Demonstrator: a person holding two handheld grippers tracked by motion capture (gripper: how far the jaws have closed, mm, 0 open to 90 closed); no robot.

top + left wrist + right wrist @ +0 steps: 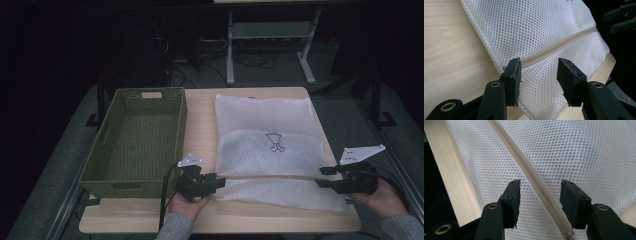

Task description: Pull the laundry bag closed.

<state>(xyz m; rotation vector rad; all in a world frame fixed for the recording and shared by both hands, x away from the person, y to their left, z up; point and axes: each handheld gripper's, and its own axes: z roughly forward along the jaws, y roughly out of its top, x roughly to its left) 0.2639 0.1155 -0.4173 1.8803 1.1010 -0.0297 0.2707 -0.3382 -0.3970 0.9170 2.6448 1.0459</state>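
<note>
A white mesh bag (270, 145) lies flat on the wooden table (200, 125), with a pale garment bearing a small dark drawing inside it. A beige zipper (270, 176) runs across its near part. My left gripper (222, 181) sits at the bag's left edge by the zipper's end, open. In the left gripper view the gripper (539, 71) straddles the mesh (536, 27) where the zipper (564, 42) ends. My right gripper (321, 177) is at the bag's right edge, open. Its jaws (540, 192) stand apart over the zipper (524, 162) and mesh (579, 152).
A green woven basket (180, 130) stands left of the bag, close to my left hand. The table's near edge (220, 222) lies just under both hands, and its right edge (451, 175) runs beside my right gripper. Metal desk legs (230, 50) stand on the floor beyond.
</note>
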